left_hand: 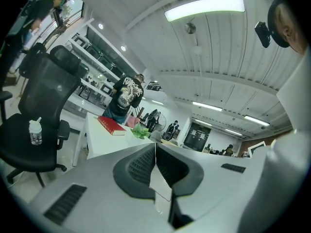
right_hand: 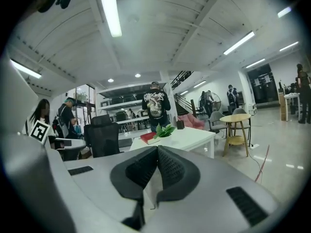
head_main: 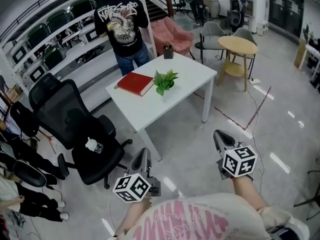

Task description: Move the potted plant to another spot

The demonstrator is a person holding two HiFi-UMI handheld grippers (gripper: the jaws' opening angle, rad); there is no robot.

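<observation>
The potted plant (head_main: pixel 165 80), small with bright green leaves, stands near the middle of a white table (head_main: pixel 150 111) some way ahead of me. It shows small and distant in the left gripper view (left_hand: pixel 141 130) and the right gripper view (right_hand: pixel 164 129). My left gripper (head_main: pixel 142 160) hangs over the floor short of the table's near corner, its jaws shut with nothing between them (left_hand: pixel 155 147). To its right, also over the floor, my right gripper (head_main: pixel 223 138) has its jaws pressed together and empty (right_hand: pixel 157 150). Both point toward the table.
A red book (head_main: pixel 135 83) lies left of the plant and a dark holder (head_main: pixel 168 51) stands at the far edge. A person in a black T-shirt (head_main: pixel 122 24) stands behind the table. A black office chair (head_main: pixel 75 124) holding a bottle (head_main: pixel 93 145) is at left; a round yellow table (head_main: pixel 237 46) at right.
</observation>
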